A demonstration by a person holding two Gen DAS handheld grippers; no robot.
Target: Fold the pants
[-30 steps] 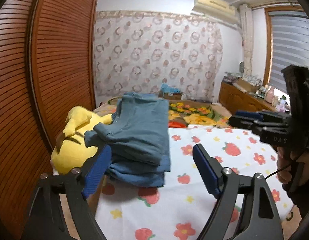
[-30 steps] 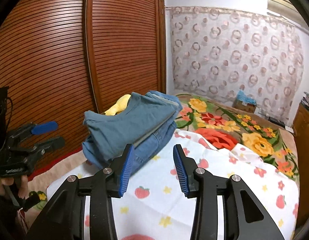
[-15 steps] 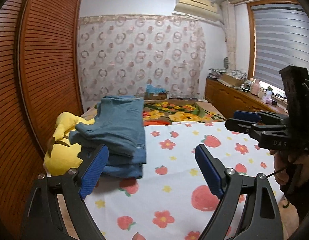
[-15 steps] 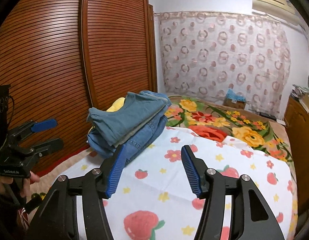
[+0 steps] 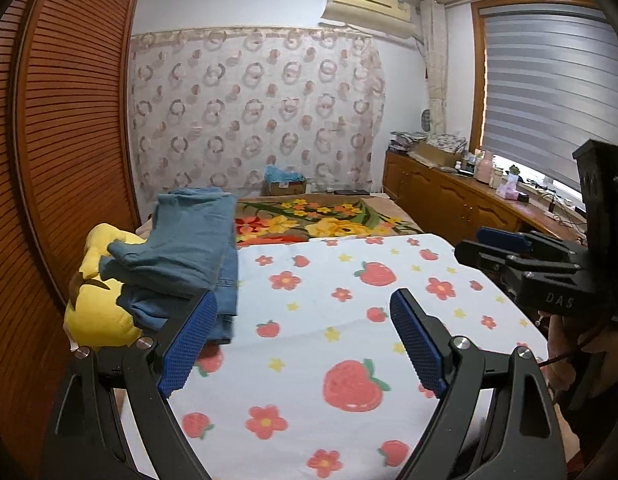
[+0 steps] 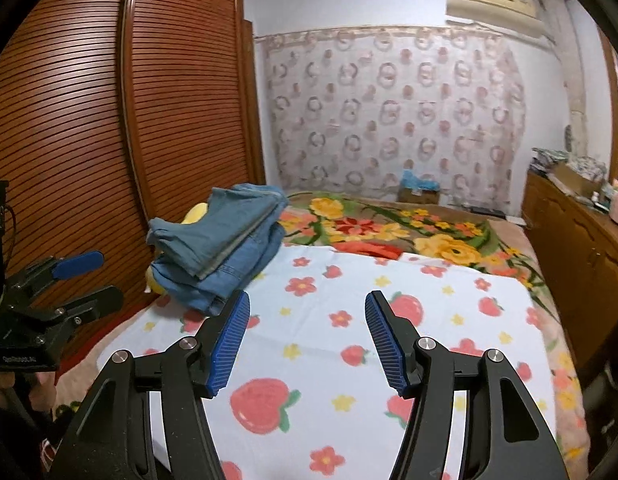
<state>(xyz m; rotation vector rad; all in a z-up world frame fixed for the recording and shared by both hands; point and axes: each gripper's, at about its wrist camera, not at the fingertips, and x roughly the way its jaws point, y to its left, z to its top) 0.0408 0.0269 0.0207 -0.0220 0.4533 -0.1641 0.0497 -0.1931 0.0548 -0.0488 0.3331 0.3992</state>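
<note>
While both grippers hang over the bed, neither one holds anything. The left gripper (image 5: 303, 340) has its blue pads spread wide, with only the white sheet (image 5: 329, 292) printed with strawberries and flowers showing between them. The right gripper (image 6: 307, 338) also stands open with nothing between its pads, and its jaws have just been opening.

The pants (image 5: 189, 252) lie folded in a stack of blue denim at the left edge of the bed, partly on the printed sheet and partly resting against a yellow plush toy (image 5: 97, 312) that sits beside the slatted wooden wardrobe doors (image 5: 69, 140). From the right wrist view the same stack (image 6: 221, 248) shows several layers, the top piece a lighter blue than the one beneath it, with the toy peeking out behind. Both grippers are clear of the stack and do not touch it.

Beyond the printed sheet lies a blanket (image 6: 409, 232) with large yellow and red flowers. A patterned curtain (image 5: 253, 120) covers the far wall, and a wooden cabinet (image 5: 449, 200) runs along the right side under a window blind.
</note>
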